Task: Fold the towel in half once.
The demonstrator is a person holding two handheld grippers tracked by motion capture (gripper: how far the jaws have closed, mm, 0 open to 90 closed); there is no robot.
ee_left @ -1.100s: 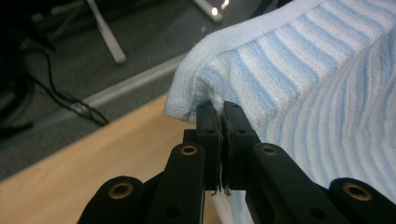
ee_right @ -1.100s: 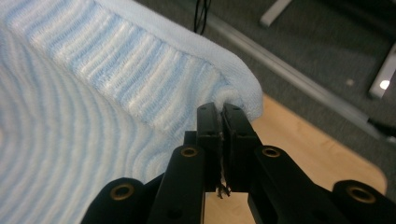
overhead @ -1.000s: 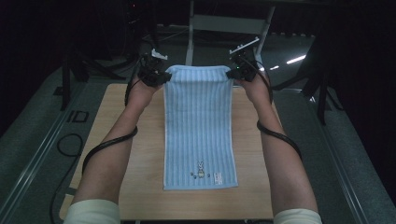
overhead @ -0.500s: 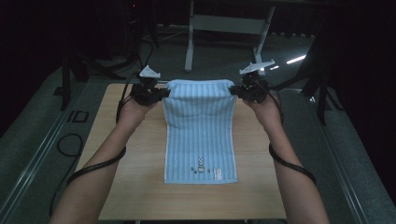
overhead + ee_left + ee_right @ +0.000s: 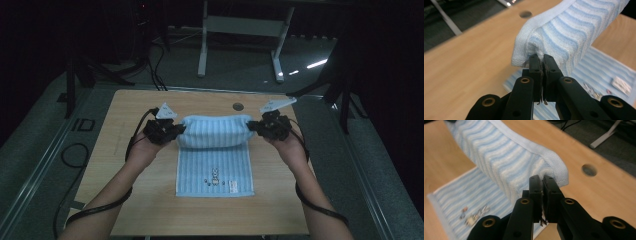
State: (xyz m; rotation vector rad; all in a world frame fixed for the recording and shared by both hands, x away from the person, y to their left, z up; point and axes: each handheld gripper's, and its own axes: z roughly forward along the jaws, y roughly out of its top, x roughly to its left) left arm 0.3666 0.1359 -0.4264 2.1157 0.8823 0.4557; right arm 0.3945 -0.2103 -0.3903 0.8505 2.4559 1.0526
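Towel, pale blue with white stripes, half folded over itself.

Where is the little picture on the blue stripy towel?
In the high view, the little picture sits near the towel's near edge, on the flat part lying mid-table, nearer the person than the lifted fold held between the left gripper and right gripper.

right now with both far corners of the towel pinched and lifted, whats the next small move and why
Probably carry both corners on toward the near edge and lower them to finish the fold. The left gripper and right gripper are each shut on a corner of the blue striped towel, whose lifted part arches over the half lying flat on the wooden table, well short of the near hem.
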